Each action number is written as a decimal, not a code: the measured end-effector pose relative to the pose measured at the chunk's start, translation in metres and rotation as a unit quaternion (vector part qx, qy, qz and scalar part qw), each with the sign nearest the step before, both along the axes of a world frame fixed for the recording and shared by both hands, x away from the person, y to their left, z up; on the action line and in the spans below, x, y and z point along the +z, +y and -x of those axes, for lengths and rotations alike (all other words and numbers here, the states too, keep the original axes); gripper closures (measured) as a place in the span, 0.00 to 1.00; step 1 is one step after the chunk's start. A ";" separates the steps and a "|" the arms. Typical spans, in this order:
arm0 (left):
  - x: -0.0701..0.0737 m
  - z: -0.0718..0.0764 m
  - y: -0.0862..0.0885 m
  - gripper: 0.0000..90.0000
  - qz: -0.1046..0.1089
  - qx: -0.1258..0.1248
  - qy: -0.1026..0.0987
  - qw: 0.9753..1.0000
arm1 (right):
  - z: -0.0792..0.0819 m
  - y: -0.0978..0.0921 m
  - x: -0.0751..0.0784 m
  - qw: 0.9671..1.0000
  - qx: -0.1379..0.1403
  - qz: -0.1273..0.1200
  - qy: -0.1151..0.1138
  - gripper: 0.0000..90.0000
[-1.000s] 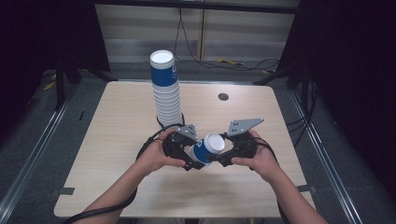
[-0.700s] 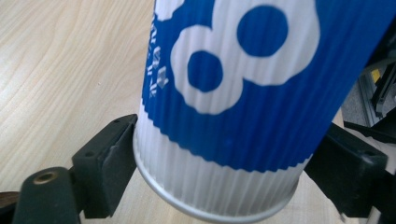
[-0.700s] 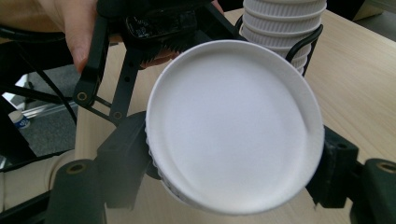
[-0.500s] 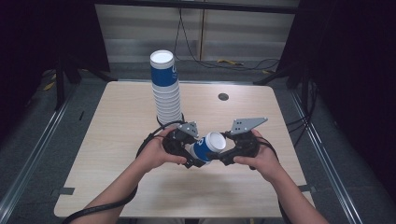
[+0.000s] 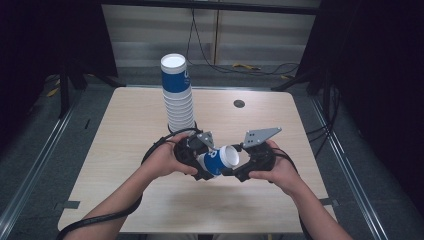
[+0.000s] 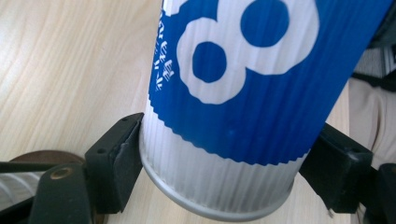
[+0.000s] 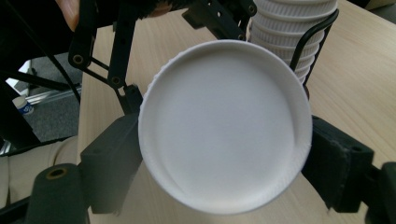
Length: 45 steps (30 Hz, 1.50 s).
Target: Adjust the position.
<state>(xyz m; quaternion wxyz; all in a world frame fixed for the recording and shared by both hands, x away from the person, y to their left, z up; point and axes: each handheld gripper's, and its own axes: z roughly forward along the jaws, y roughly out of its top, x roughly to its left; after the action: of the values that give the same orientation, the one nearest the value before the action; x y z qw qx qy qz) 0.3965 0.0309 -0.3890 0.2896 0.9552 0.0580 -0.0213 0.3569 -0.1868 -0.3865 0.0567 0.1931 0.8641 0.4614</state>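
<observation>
A blue and white paper cup (image 5: 219,161) lies on its side above the table's front middle, held between both grippers. My left gripper (image 5: 202,167) is shut on its white ribbed part near the rim (image 6: 219,182), one pad on each side. My right gripper (image 5: 236,169) is shut around the cup's closed white base (image 7: 224,126), which faces its camera. A tall stack of the same cups (image 5: 177,95) stands upside down just behind the hands; it also appears in the right gripper view (image 7: 289,32).
A small dark round disc (image 5: 239,103) sits in the table (image 5: 125,200) at the back right. Black cables (image 5: 155,147) loop from the grippers around the stack's foot. Dark floor and rails border the table on both sides.
Both grippers and the cup between them have barely shifted; the hold is the same.
</observation>
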 end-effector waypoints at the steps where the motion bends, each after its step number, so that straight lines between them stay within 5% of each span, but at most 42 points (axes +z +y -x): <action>1: 0.001 0.000 0.000 0.23 -0.005 -0.002 0.001 1.000 | 0.000 0.000 0.000 1.000 0.002 0.002 0.002 0.20; 18: 0.007 0.002 -0.007 0.23 -0.090 -0.011 -0.016 0.996 | -0.001 0.006 0.000 0.996 0.023 0.090 0.008 0.18; 27: 0.007 0.003 -0.012 0.23 -0.104 -0.019 -0.024 0.994 | -0.001 0.005 0.002 0.996 0.025 0.090 0.011 0.19; 35: 0.006 0.005 -0.016 0.23 -0.131 -0.027 -0.027 0.991 | -0.002 0.007 0.004 0.993 0.034 0.113 0.009 0.19; 45: 0.005 0.007 -0.020 0.23 -0.138 -0.033 -0.027 0.989 | -0.002 0.013 0.006 0.990 0.042 0.136 0.011 0.19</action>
<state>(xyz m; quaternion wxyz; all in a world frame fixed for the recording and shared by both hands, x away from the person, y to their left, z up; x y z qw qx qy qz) 0.3891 0.0114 -0.3842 0.1553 0.9876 0.0208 0.0030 0.3586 -0.1733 -0.3800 0.0530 0.1519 0.9270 0.3389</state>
